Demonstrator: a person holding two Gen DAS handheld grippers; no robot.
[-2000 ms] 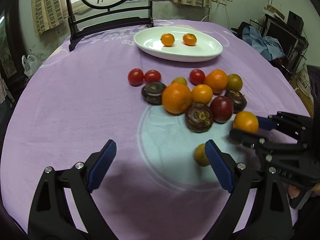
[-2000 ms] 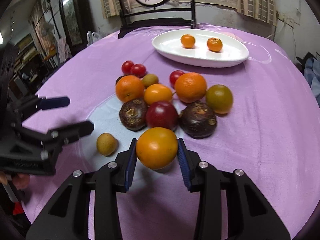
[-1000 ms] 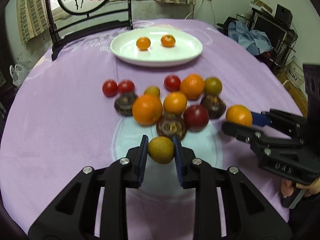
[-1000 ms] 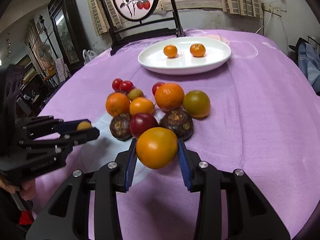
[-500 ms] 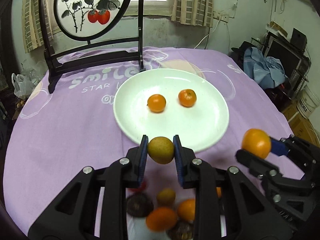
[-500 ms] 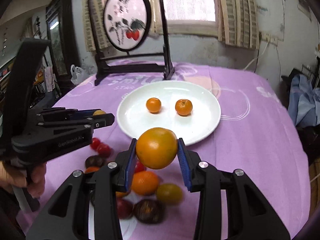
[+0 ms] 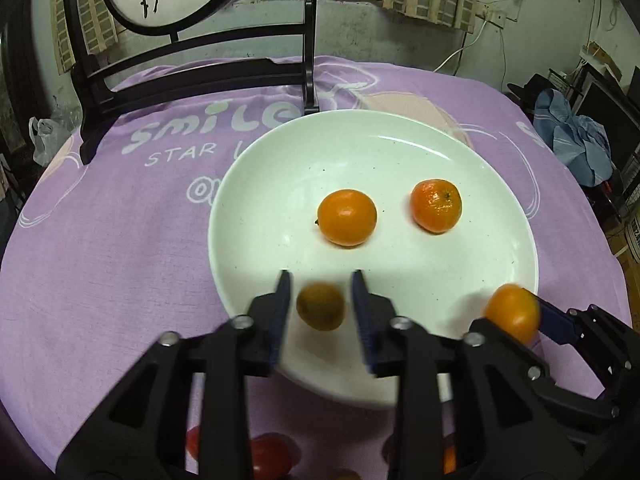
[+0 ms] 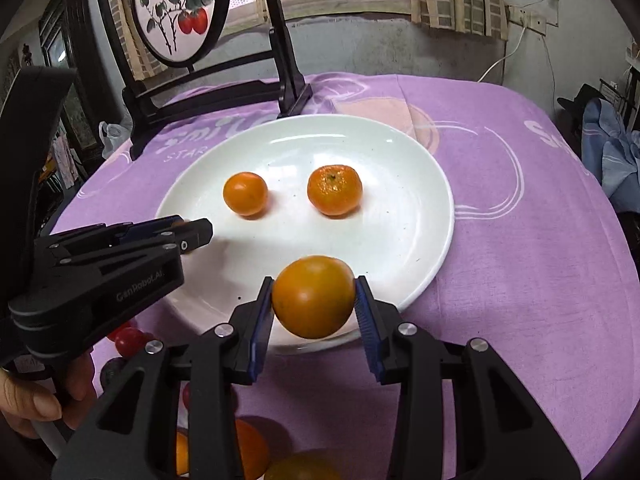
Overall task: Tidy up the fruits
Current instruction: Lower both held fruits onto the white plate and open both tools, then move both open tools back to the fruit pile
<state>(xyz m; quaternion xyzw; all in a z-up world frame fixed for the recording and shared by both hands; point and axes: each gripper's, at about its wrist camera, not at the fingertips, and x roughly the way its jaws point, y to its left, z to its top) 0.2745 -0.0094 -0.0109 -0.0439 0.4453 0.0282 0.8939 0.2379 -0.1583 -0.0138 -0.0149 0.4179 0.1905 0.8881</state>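
Purple cloth (image 7: 120, 248) printed with white lettering covers the tabletop, and a dark wooden stand (image 7: 192, 76) holding a round painted screen rises at its far edge before a curtained window. From the left wrist view, a white plate (image 7: 400, 152) carries two small oranges (image 7: 347, 217) side by side. The left gripper (image 7: 320, 304) points steeply down over the plate's near rim; its jaws have just been opening, and a small yellow-brown fruit (image 7: 320, 306), blurred, sits between the blue pads with a gap on each side. To the right, the right gripper (image 7: 520, 316) reaches in over the plate's edge with a larger orange fruit (image 7: 510, 314) at its tip.

Seen from the right wrist, the same plate (image 8: 420, 184) lies ahead on the cloth. The right gripper (image 8: 314, 304) tilts down above the near rim, its jaws just easing apart yet both pads touching the large orange fruit (image 8: 314, 296). The left gripper (image 8: 192, 232) enters from the left, a hand (image 8: 36, 396) gripping its handle. Red fruits (image 8: 128, 338) lie on the cloth below.
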